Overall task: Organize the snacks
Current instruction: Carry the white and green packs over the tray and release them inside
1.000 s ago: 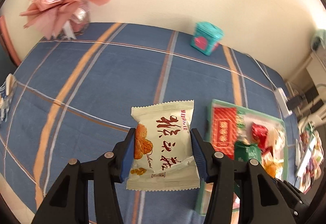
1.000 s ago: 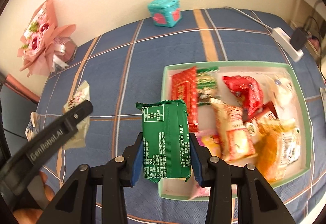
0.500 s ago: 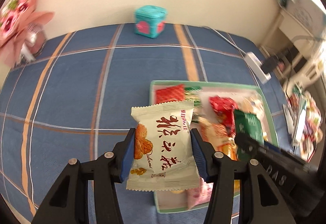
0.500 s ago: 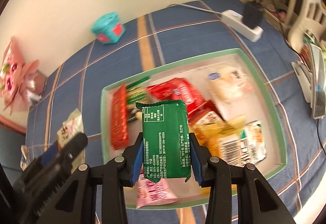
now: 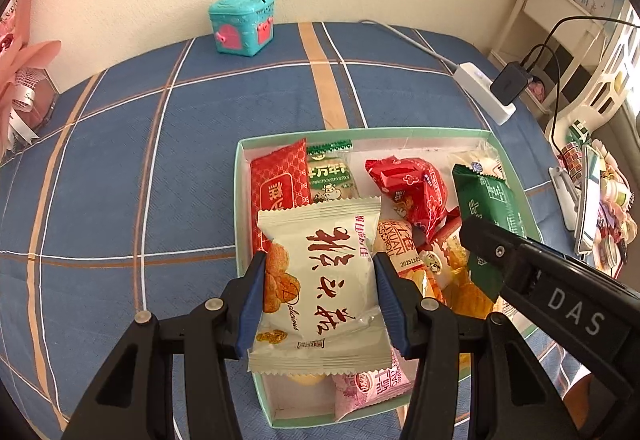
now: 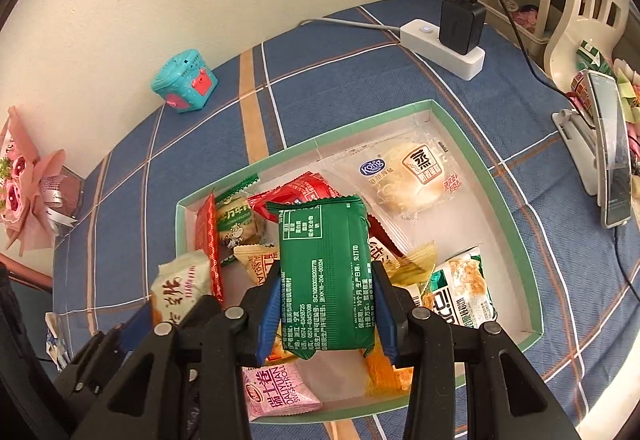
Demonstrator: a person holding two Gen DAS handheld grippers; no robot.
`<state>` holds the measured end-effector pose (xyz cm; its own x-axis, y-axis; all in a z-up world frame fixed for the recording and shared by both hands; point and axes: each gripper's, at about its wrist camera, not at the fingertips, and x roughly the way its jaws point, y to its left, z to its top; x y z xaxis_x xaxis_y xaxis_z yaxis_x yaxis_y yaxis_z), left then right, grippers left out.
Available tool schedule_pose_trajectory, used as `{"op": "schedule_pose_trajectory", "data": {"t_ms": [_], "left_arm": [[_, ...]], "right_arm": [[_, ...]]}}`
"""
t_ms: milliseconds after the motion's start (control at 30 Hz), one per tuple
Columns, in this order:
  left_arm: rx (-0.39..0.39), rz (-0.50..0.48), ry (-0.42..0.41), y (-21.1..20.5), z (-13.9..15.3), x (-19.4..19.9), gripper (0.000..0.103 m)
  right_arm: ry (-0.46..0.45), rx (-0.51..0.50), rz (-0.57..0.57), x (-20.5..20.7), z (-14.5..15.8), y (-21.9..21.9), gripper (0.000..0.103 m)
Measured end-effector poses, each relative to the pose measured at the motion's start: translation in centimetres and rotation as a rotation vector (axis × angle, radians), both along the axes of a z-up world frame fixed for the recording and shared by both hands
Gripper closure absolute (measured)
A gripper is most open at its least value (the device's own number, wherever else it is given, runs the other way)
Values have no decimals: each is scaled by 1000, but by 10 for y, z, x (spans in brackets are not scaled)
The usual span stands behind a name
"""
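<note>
**Both packets held over the tray, drop pending**

Your left gripper (image 5: 320,296) had its jaws pinching the cream snack packet (image 5: 320,280) across its short sides, long axis upright along the fingers. Your right gripper (image 6: 326,304) did the same with the green snack packet (image 6: 326,272), jaws pressed onto its two long edges, packet standing upright, printed back facing the camera. Neither packet touched anything below, as far as the views showed.

Straight beneath and ahead of both sat the green-rimmed tray (image 5: 240,200) on the blue plaid surface (image 5: 140,160), which may be a bed or a tabletop; could not tell. The tray already held a red flat packet (image 5: 278,180), a green-and-white milk candy packet (image 5: 330,176), a red crinkled pack (image 5: 412,184), a clear-wrapped bun (image 6: 404,176) and a pink roll packet (image 6: 276,396) at the near edge.

Key relation: the cream packet hung over the tray's near-left part, the green one more to the right and further in, so each arm was already over its own drop zone. Likely next: open and let go. The bare floor near the bun looked like the roomiest spot, closest to your right arm.

Beyond: a teal toy box (image 5: 242,24) by the wall, a power strip (image 6: 440,44) far right.
</note>
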<state>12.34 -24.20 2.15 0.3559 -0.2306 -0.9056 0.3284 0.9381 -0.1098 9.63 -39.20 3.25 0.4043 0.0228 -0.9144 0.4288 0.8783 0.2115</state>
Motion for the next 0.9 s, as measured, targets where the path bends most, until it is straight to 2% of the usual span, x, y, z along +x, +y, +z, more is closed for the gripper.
{"op": "schedule_pose_trajectory", "data": {"t_ms": [700,833,900], "left_arm": [[-7,-24,16,-9,-9,-1,49],[-11,-21,29,-8,-10,0,40],[-13,-18,28,-7,-8,1,39]], "right_arm": [[26,-4,2,4,-10,0,59],[35,-2,-1,4,-12,-1,59],[38,-1,-3,5,-13,-2,59]]}}
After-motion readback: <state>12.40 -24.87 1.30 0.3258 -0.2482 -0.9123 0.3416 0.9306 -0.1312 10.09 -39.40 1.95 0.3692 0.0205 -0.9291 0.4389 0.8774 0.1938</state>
